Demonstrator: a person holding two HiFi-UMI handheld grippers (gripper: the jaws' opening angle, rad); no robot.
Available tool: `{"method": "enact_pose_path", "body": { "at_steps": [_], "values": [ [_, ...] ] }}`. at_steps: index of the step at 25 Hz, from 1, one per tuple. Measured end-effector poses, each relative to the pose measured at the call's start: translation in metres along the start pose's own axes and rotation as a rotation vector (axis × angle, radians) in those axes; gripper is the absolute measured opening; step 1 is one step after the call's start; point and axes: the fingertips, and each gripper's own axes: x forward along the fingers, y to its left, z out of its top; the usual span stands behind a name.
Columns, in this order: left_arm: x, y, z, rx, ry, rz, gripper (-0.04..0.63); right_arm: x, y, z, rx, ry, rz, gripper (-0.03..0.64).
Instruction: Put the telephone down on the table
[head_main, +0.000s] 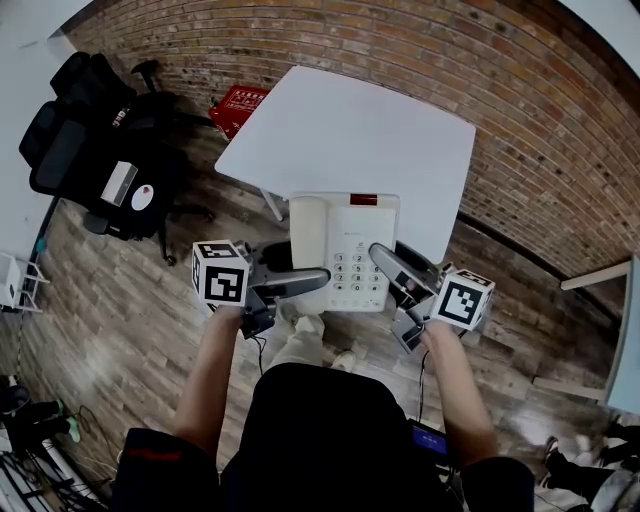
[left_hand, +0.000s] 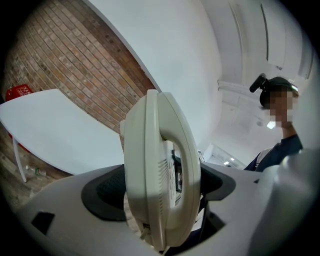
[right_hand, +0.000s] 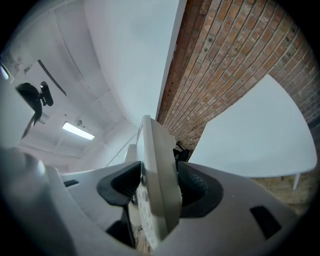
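Currently the telephone (head_main: 345, 245) is held aloft at the near edge of the table (head_main: 350, 120), its sides clamped in the fingers of the left gripper (head_main: 305, 280) and right gripper (head_main: 390, 265). If released early, it may be dropped to the floor (head_main: 120, 300).

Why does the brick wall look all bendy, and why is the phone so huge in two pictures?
Head view: the wide lens curves the brick wall and darkens the corners. Left gripper view: the telephone sits right by the camera, so it looms. Right gripper view: same closeness, plus a bright ceiling light.
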Motion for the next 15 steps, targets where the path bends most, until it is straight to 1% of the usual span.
{"method": "enact_pose_path", "body": {
  "at_steps": [4,11,15],
  "values": [
    [-0.001,0.006,0.007,-0.001,0.005,-0.008,0.436,0.007,-0.003,0.004,0.006,-0.003,-0.005,0.222],
    [-0.005,0.068,0.052,-0.026,0.017,-0.020,0.436,0.065,-0.038,0.034,0.031,-0.005,-0.030,0.222],
    [-0.006,0.092,0.072,-0.039,0.027,-0.029,0.436,0.088,-0.051,0.048,0.040,-0.011,-0.044,0.222]
  ]
}}
